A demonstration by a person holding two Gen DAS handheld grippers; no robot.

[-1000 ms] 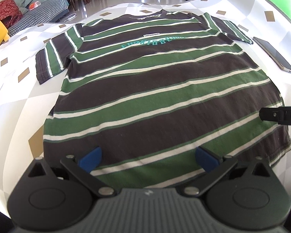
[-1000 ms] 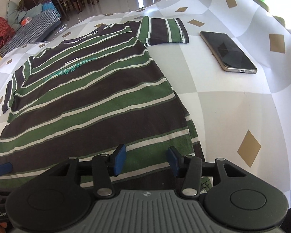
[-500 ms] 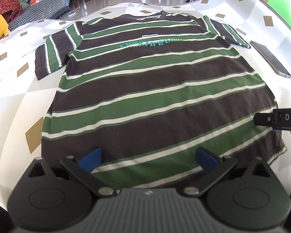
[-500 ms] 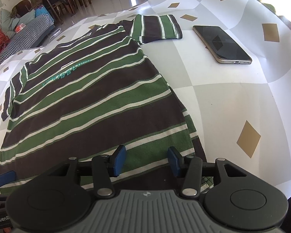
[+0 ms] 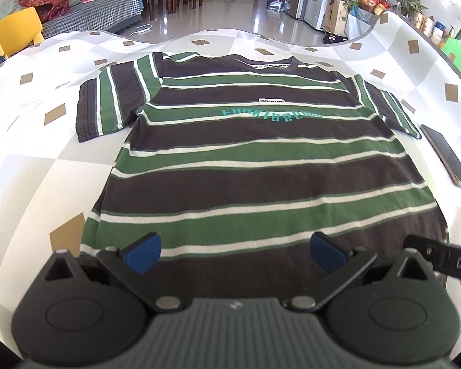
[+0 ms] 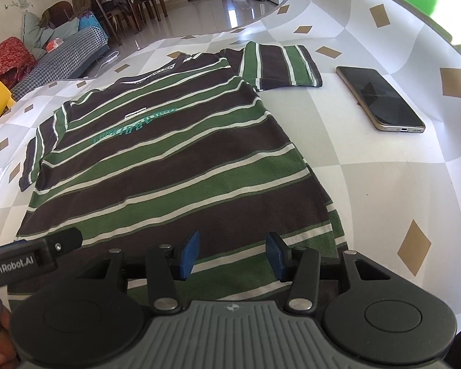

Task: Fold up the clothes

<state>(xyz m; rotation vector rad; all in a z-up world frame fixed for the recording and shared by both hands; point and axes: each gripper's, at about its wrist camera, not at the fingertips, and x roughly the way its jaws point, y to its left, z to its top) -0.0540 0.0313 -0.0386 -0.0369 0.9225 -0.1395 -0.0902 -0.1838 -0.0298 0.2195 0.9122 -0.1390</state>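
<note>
Pulled back and up a bit since a moment ago, so more of the striped T-shirt [image 5: 261, 166] shows. Lying flat and spread out, hem right under both sets of fingers, collar far ahead, long way pointing straight away. Left gripper [image 5: 235, 252] spread wide. Right gripper [image 6: 232, 253] apart too, holding nothing. Phone [image 6: 381, 98] off to the right.

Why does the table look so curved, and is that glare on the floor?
Fisheye distortion: in both wrist views the flat table bows like a dome. Left wrist view: window light glares off the floor. Right wrist view: the phone screen shows faint reflections.
</note>
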